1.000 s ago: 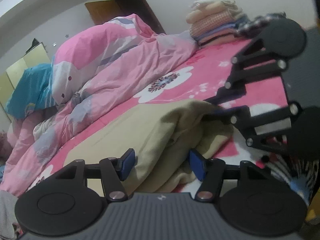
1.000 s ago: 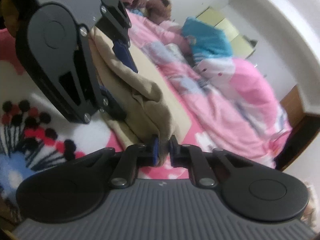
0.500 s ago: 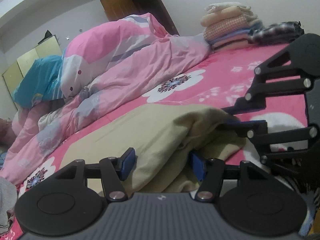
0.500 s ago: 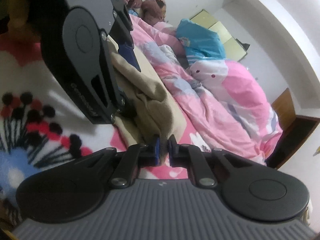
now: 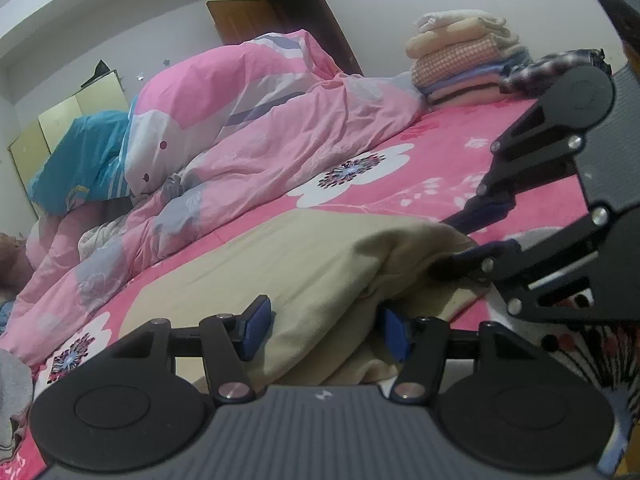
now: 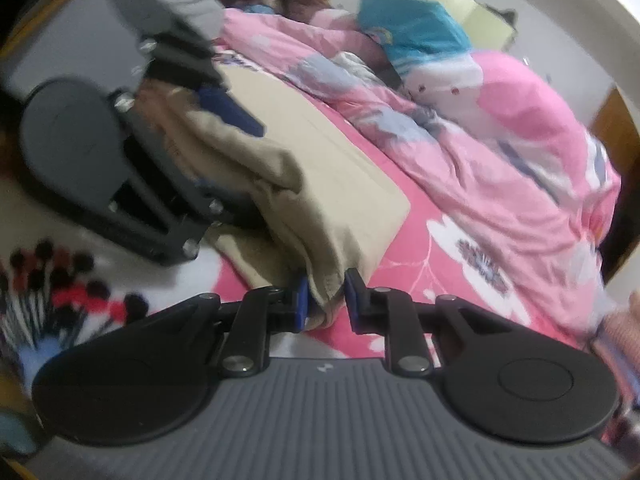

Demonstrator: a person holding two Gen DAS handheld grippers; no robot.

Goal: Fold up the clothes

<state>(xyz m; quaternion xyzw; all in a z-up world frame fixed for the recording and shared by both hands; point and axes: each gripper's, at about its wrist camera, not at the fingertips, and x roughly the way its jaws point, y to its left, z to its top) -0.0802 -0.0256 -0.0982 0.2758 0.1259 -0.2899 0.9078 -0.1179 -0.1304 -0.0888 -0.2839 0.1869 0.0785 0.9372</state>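
The beige garment (image 5: 304, 264) lies on the bed (image 5: 432, 184), its far part flat, its near edge bunched in soft, thick folds. Right gripper (image 6: 325, 294): fingers a bit apart w/ a hem corner between them, so grip looks loose or just opening. Left gripper (image 5: 326, 326): fingers wide apart around the near fold, not clamped. Judgement: a fold is being laid down; next needs smoothing the doubled edge. Fabric is matte and cotton-like; pink duvet (image 5: 280, 120) and folded stack (image 5: 464, 60) lie behind.
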